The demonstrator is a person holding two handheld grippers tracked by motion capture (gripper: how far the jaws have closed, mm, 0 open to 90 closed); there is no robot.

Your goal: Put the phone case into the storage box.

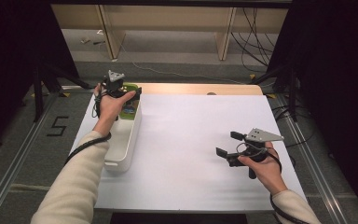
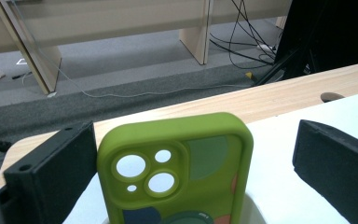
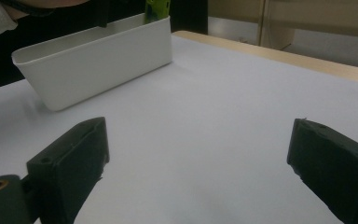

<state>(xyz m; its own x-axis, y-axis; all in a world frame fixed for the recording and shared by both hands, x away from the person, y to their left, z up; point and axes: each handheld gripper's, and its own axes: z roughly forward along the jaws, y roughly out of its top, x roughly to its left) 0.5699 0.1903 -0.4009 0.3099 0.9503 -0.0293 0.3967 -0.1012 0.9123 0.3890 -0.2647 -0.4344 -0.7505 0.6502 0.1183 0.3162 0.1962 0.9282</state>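
Phone case point(image 2: 177, 172), green with round camera holes and coloured patches, stands upright at the far end of a white bin point(image 1: 123, 140) that sits along the left edge of the worktop point(image 1: 191, 140). In the left gripper view the case rises between the two black jaws of the left claw point(image 1: 129, 95): the left jaw stands just beside the case's left edge, though I cannot tell whether it touches, while the right jaw is well apart from the right edge, with bare worktop showing in the gap. The jaws are spread wide and do not press on the case. In the high view the left hand point(image 1: 107, 105) holds that claw over the far end of the bin, near the far left corner of the worktop, and the case shows as a green patch under it. In the right gripper view the bin lies at the upper left, with a sliver of the green case above its far rim.

Further right, the middle of the white worktop is bare. Near the right edge, toward the near side, the right hand point(image 1: 263, 168) holds the right claw point(image 1: 228, 144) above the worktop, pointing left toward the bin. Its jaws stand wide apart with nothing between them, well apart from the case and the bin.
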